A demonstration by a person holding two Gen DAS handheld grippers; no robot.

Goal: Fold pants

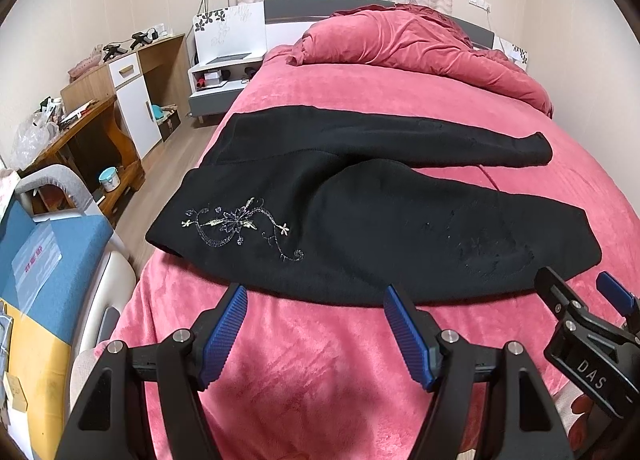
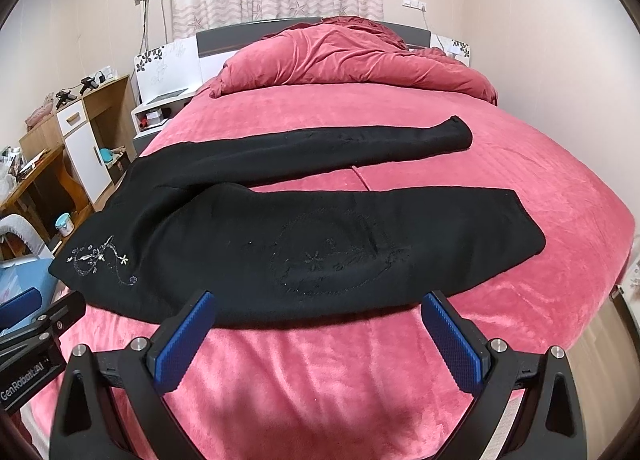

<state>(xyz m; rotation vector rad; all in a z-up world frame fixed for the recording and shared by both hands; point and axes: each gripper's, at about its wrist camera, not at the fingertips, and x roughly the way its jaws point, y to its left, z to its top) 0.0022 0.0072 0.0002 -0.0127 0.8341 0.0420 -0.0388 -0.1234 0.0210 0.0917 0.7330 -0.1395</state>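
My left gripper (image 1: 314,294) is matte black, with two fingers (image 1: 224,334) faced in ribbed blue pads and round silver screws at the linkage joints. My right gripper (image 2: 318,302) has the same black frame, blue ribbed pads and silver screws. White "DAS" lettering marks the right one's side; "GenRobot.AI" in white marks the left one's body.

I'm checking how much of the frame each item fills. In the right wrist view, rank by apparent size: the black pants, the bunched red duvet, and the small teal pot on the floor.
Largest to smallest:
1. black pants, though nearness to the camera enlarges them
2. red duvet
3. teal pot
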